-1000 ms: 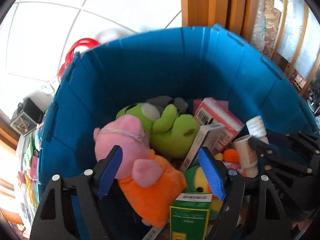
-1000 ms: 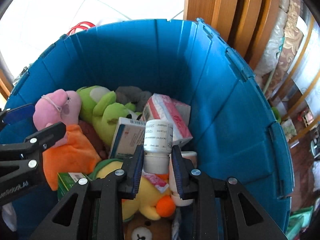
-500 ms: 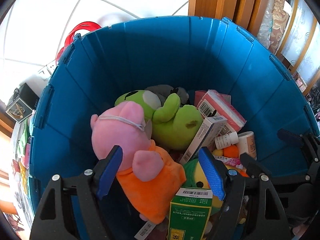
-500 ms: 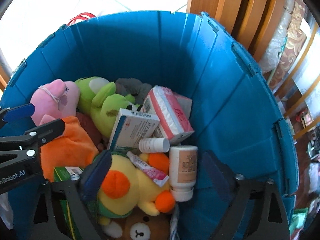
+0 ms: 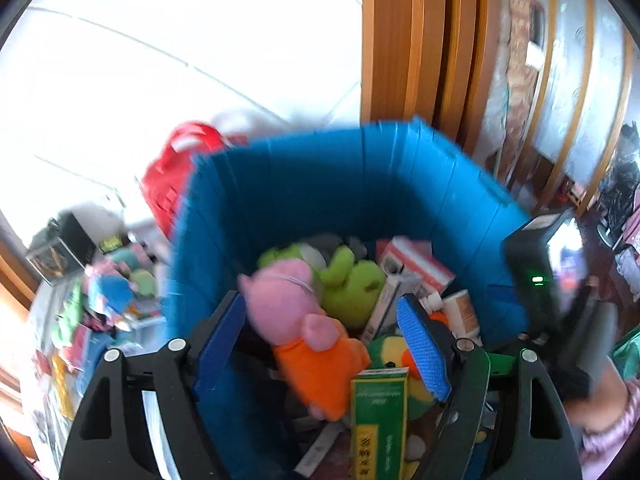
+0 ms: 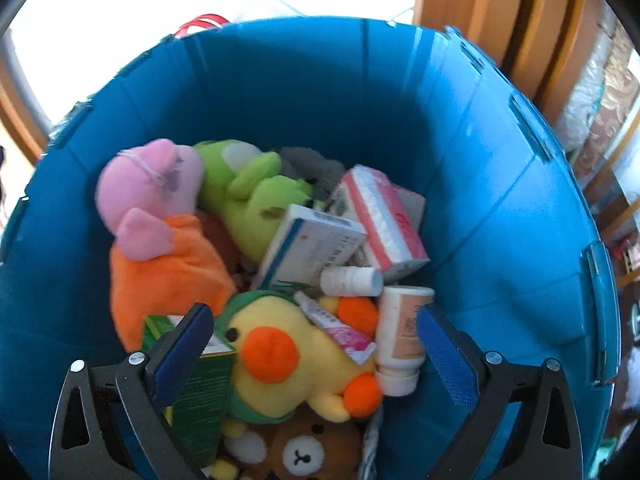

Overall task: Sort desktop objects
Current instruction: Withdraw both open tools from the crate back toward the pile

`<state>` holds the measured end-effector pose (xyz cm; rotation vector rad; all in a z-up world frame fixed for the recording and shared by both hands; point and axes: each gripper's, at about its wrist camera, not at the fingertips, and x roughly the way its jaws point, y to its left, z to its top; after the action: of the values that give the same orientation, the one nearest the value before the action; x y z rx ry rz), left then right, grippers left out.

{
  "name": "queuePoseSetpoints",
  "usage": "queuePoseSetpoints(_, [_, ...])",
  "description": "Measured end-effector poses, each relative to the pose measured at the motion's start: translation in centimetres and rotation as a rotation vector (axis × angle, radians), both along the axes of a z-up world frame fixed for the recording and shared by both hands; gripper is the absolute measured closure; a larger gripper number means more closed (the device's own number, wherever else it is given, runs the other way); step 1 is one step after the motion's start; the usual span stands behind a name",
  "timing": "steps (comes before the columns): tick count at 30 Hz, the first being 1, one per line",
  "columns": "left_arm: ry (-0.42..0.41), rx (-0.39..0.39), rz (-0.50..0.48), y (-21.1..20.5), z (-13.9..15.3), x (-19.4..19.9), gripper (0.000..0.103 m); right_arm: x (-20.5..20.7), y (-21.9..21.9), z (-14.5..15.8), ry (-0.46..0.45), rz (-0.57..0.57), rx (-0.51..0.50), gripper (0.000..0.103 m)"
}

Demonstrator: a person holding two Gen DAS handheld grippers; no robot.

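Bin (image 6: 500, 184), blue and deep, holds the sorted items; both grippers hang over its rim, pointing down into it.

Left gripper (image 5: 320, 336): jaws apart, nothing between the pads, clear of the contents. The left wrist view is blurred. Outside the bin on its left lies a clutter of toys (image 5: 108, 292) on a worktop, detail not readable, with a red basket (image 5: 176, 176) against the bin's outer wall.

Contents, left to right in the right wrist view: pink pig (image 6: 148, 188) in an orange garment, leaning on the left wall; green box (image 6: 200, 384) below it, upright; green frog (image 6: 256, 192) beside the pig's head, with a grey plush (image 6: 316, 164) behind; white carton (image 6: 312, 248) tilted against the frog; yellow duck (image 6: 288, 360) with orange beak in front, a pink tube (image 6: 340, 330) across it; brown bear (image 6: 300, 452) under the duck; small vial (image 6: 352, 281) lying on its side; pink-striped pack (image 6: 380, 216) behind it; white bottle (image 6: 402, 336) lying cap-down, just beside the duck.

Right gripper (image 6: 312, 354): jaws opening, now spread wide; the duck and bottle lie below the gap, untouched by either pad.
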<state>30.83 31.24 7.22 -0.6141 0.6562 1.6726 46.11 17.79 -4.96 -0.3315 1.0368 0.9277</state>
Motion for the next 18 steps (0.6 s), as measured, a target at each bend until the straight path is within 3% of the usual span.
queuePoseSetpoints(4, [0.006,0.122,0.073,-5.6,4.0,-2.8,0.023,-1.3,-0.2,2.0,-0.029,0.033,0.067,0.0])
queuePoseSetpoints(8, [0.03,0.26,0.159,-12.5,6.5,-6.0,0.012,-3.9,-0.5,5.1,-0.07,0.064,0.158,0.0])
queuePoseSetpoints(12, [0.01,0.332,0.262,-18.1,6.7,-10.1,0.011,-7.8,-0.2,8.3,-0.103,0.101,0.262,0.0])
queuePoseSetpoints(18, [0.056,0.398,0.414,-25.7,5.0,-17.2,0.011,-15.8,1.6,12.8,-0.158,0.192,0.404,0.0])
